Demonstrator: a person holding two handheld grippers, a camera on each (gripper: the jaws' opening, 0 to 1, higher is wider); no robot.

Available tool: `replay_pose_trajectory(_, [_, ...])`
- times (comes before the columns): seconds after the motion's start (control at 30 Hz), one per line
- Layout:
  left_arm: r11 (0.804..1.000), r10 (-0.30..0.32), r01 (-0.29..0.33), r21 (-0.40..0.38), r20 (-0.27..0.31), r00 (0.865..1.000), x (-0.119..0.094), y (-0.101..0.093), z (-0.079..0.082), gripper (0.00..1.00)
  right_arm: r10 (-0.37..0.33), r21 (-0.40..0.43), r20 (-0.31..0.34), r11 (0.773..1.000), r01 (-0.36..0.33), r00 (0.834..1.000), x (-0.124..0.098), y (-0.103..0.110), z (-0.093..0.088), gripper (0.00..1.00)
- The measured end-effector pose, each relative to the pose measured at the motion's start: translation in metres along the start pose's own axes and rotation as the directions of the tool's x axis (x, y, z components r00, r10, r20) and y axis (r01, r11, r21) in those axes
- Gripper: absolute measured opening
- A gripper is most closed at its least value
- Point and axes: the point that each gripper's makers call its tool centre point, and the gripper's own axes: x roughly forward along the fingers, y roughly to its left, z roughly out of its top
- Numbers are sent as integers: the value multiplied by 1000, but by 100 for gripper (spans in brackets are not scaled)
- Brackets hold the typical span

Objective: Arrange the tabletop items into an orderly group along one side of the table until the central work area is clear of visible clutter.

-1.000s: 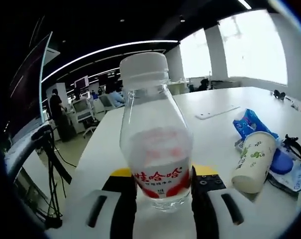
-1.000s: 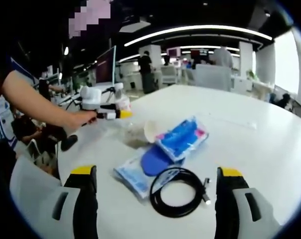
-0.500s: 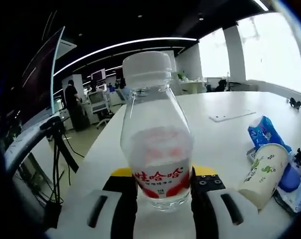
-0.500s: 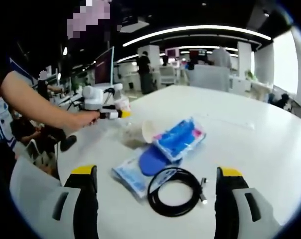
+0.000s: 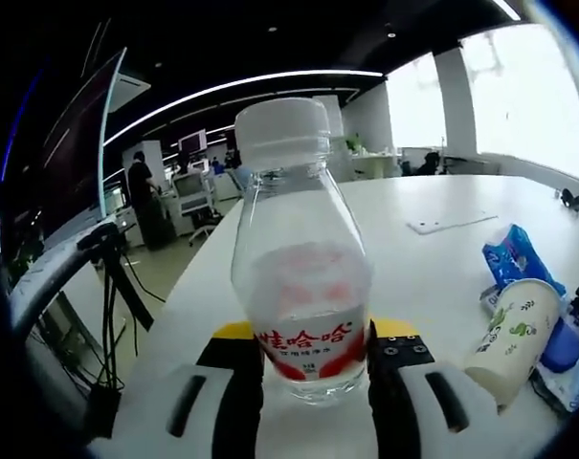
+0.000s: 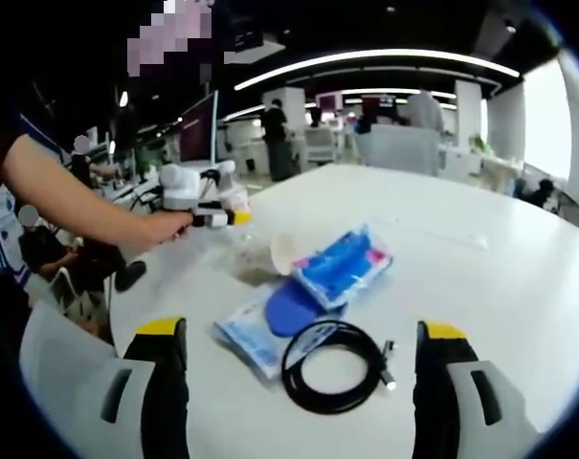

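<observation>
A clear water bottle [image 5: 299,277] with a white cap and a red label stands upright between the jaws of my left gripper [image 5: 308,352], which is shut on it just above the white table [image 5: 413,258]. To its right a paper cup [image 5: 514,335] lies on its side against blue packets [image 5: 515,260]. In the right gripper view, my right gripper [image 6: 303,382] is open with nothing in it, just short of a coiled black cable [image 6: 332,368]. Beyond the cable lie the blue packets [image 6: 342,268] and the cup [image 6: 287,251]. A hand holds the left gripper [image 6: 208,216] with the bottle [image 6: 233,196] at the table's left edge.
A flat white card [image 5: 447,223] lies farther along the table. The table's edge [image 5: 189,296] drops off to the left, with a tripod and cables [image 5: 107,316] on the floor beside it. Desks, monitors and people fill the office behind.
The left gripper, still shut on the bottle, has swung a little, so the cup and packets sit further right in its view. The right gripper has edged slightly towards the cable.
</observation>
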Motion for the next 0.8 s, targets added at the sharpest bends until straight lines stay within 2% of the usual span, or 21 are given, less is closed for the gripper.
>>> replay_pose_trajectory(0.37, [1000,9,-10,-17,-25,1000,-4,-1,-2,41,2,-5,8,1000,-2,1000,-1,1,4,97])
replay_pose_trajectory(0.6, [999,-12,11,-43,-24,1000,-9,-4,-4,40,6,-4,12,1000,-6,1000,-1,4,5,97])
replay_pose_trajectory(0.8, [999,-22,21,-27,-33,999,-16,-6,-6,40,13,-7,15,1000,-13,1000,0,8,5,97])
